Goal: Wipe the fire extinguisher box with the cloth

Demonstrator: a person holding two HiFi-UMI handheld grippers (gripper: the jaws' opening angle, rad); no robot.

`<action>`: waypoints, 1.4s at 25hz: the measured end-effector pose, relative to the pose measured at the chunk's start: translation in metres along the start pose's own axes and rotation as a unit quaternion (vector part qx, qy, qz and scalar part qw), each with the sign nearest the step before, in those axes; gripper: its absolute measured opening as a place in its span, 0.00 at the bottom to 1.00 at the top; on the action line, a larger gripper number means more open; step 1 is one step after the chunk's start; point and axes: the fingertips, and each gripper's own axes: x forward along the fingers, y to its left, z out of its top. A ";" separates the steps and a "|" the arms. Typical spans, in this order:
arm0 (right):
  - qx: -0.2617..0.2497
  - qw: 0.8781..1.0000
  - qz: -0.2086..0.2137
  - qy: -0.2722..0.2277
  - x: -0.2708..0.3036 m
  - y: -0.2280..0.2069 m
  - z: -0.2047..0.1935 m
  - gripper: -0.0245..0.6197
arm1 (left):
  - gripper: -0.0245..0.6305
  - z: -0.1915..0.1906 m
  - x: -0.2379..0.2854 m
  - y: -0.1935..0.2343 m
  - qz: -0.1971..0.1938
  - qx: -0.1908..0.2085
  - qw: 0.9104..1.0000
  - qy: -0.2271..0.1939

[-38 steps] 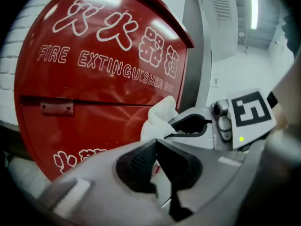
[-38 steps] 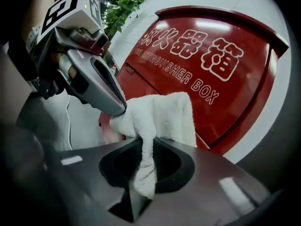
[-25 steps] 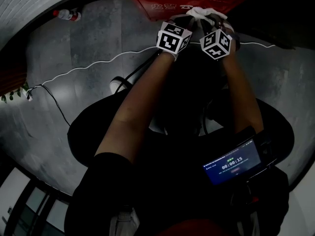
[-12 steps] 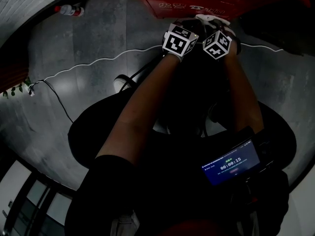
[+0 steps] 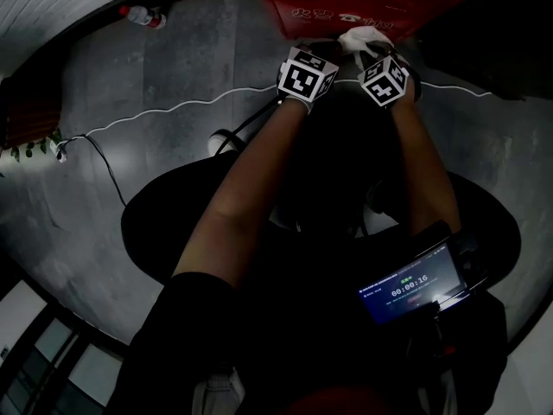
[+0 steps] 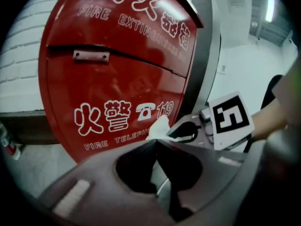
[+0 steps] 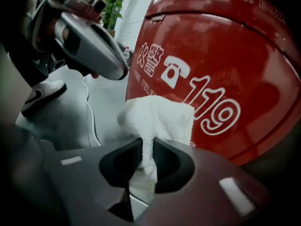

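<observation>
For a good wipe, the right gripper [image 7: 144, 145] should press the bunched cloth [image 7: 157, 117] flat on the red box [image 7: 225, 60] and drag it in overlapping strokes, gripping firmly enough that nothing slips out. Its 2 jaws are clamped on the cloth, which bulges just ahead of their tips at the box's lower front; contact is unclear. The left gripper [image 6: 155, 142] is closed on nothing, with the cloth just ahead and to its right.

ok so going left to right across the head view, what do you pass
plant, bottle, left gripper, right gripper with the cloth in its jaws
</observation>
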 end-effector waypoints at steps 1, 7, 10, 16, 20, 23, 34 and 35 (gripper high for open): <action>0.008 1.000 0.003 -0.006 -0.011 0.003 0.007 0.15 | 0.04 0.001 -0.010 -0.002 0.005 0.002 1.000 0.003; 0.003 0.999 -0.003 -0.049 -0.086 0.002 0.063 0.15 | 0.04 0.047 -0.075 -0.016 0.034 0.011 0.999 -0.033; -0.009 0.996 -0.020 -0.084 -0.127 -0.002 0.099 0.15 | 0.04 0.068 -0.109 -0.022 0.048 0.034 0.997 -0.043; -0.061 0.983 -0.089 -0.149 -0.219 -0.017 0.175 0.15 | 0.04 0.107 -0.183 -0.014 0.084 0.029 0.993 -0.076; -0.117 0.965 -0.155 -0.173 -0.265 -0.045 0.231 0.15 | 0.04 0.135 -0.208 -0.004 0.091 0.021 0.992 -0.086; -0.162 0.951 -0.199 -0.175 -0.288 -0.063 0.263 0.15 | 0.04 0.159 -0.218 -0.003 0.091 0.021 0.991 -0.098; -0.230 0.929 -0.262 -0.125 -0.280 -0.088 0.301 0.15 | 0.04 0.188 -0.229 -0.005 0.077 0.035 0.989 -0.120; -0.232 0.928 -0.265 -0.122 -0.277 -0.088 0.302 0.15 | 0.04 0.190 -0.230 -0.004 0.077 0.036 0.989 -0.125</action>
